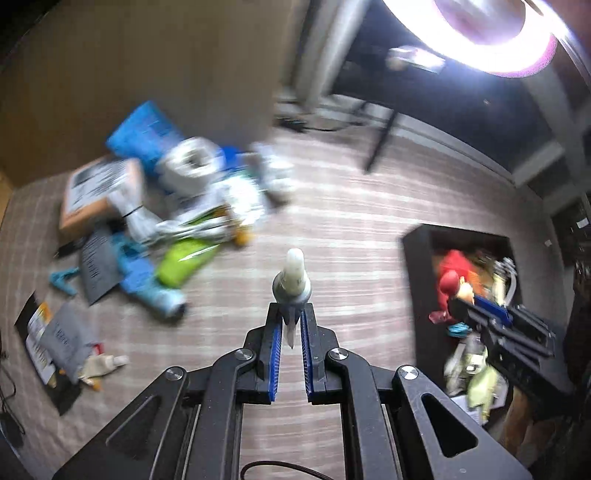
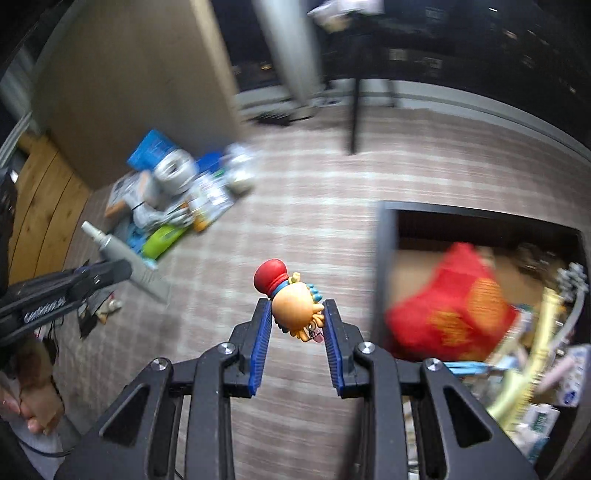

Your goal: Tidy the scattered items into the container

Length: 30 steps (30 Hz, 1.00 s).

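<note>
A lived-in room of a home, most likely: a striped carpet covers the floor, household clutter (boxes, a tape roll, packets) lies heaped against a plain beige wall, a dark window shows night outside, and a ring lamp glares overhead.

two hand-held grippers, one tube, one toy figure, one container

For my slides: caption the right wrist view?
Right tool carries a toy figure toward the black container.
</note>
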Each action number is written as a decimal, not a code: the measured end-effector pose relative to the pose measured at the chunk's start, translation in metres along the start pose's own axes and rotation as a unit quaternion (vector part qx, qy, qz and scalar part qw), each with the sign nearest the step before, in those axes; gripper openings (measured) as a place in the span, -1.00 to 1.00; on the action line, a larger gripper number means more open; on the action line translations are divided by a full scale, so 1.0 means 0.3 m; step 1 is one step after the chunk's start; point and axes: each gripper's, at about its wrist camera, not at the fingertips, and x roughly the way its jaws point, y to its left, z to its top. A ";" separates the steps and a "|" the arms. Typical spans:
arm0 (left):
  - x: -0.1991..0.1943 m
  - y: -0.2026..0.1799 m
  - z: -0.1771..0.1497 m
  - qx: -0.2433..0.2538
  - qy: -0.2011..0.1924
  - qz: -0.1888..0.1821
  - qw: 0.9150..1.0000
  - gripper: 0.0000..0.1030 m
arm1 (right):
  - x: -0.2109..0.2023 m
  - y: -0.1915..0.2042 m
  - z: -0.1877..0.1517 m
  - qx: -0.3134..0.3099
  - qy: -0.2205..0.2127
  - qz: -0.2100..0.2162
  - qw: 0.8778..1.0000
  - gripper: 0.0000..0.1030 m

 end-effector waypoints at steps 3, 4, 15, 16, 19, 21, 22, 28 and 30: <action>-0.027 -0.123 0.001 0.032 0.000 -0.019 0.999 -0.82 | -0.061 -0.119 0.001 0.027 -0.013 -0.024 0.999 -0.47; -0.039 -0.159 -0.005 0.043 0.001 -0.025 0.999 -0.82 | -0.086 -0.164 -0.001 0.036 -0.017 -0.031 0.999 -0.47; -0.017 -0.603 -0.004 0.140 0.021 -0.076 0.987 -0.82 | -0.272 -0.528 -0.044 0.119 -0.040 -0.090 0.988 -0.47; -0.016 -0.637 -0.010 0.148 0.021 -0.078 0.986 -0.82 | -0.282 -0.548 -0.050 0.123 -0.040 -0.095 0.987 -0.47; -0.018 -0.727 -0.037 0.172 0.024 -0.088 0.981 -0.82 | -0.314 -0.598 -0.065 0.133 -0.043 -0.105 0.985 -0.47; -0.023 -0.766 -0.051 0.175 0.027 -0.103 0.979 -0.47 | -0.332 -0.627 -0.074 0.141 -0.045 -0.109 0.983 -0.46; -0.025 -0.781 -0.056 0.176 0.028 -0.108 0.978 -0.17 | -0.341 -0.639 -0.078 0.144 -0.047 -0.109 0.982 -0.45; -0.043 -0.780 -0.066 0.193 0.007 -0.091 0.977 0.16 | -0.378 -0.675 -0.082 0.162 -0.060 -0.119 0.978 -0.15; -0.040 -0.750 -0.055 0.184 0.008 -0.084 0.979 0.11 | -0.378 -0.664 -0.081 0.161 -0.061 -0.117 0.978 -0.15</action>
